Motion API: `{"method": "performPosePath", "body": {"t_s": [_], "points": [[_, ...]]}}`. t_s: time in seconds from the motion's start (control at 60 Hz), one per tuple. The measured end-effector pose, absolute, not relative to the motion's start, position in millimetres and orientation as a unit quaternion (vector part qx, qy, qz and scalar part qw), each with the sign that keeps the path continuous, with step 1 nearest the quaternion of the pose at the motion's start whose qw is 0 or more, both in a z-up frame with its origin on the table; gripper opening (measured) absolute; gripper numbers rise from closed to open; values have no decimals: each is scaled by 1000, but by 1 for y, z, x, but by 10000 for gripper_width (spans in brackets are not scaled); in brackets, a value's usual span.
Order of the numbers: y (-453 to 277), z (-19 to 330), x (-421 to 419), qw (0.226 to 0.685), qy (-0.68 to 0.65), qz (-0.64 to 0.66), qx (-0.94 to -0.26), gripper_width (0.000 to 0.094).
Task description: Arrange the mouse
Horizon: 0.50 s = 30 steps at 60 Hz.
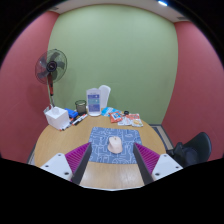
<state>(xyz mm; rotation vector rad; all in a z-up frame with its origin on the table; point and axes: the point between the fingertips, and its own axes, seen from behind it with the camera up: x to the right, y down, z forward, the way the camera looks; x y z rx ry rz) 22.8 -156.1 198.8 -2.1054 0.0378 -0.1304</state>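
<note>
A wide, rounded view looked forward over a light wooden table (60,150) in a small room with a green back wall and red side walls.

In the upper left of the frame, a black pedestal fan (51,68) stood against the red wall. Below it, at the left of the table, sat a white box (56,118). Just to its right stood a dark cup (81,106), and beside that a white container with a blue front (95,101), possibly a jug or dispenser; the view was too small to tell which.

At the centre of the frame, a blue patterned mouse mat (113,148) lay on the table. The mouse (115,145), pale and whitish, rested on the middle of the mat, its length running away from the camera.

Right of centre, near the far side of the table, a few small coloured items (125,120) lay together; they were too small to identify. At the lower right of the frame, a black office chair (193,150) stood beside the table.

Along the bottom of the frame, the gripper (112,158) reached forward with its two fingers spread wide apart, holding nothing. Its magenta pads (77,155) showed at either side of the mat, and the mouse lay between and slightly ahead of them, with clear gaps on both sides.
</note>
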Motion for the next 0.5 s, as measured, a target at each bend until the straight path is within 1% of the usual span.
{"method": "performPosePath", "body": {"t_s": [0.083, 0.233, 0.5], "points": [[-186, 212, 18, 497, 23, -63, -865, 843], [-228, 224, 9, 501, 37, -69, -862, 842], [-256, 242, -1, 508, 31, -79, -857, 840]]}}
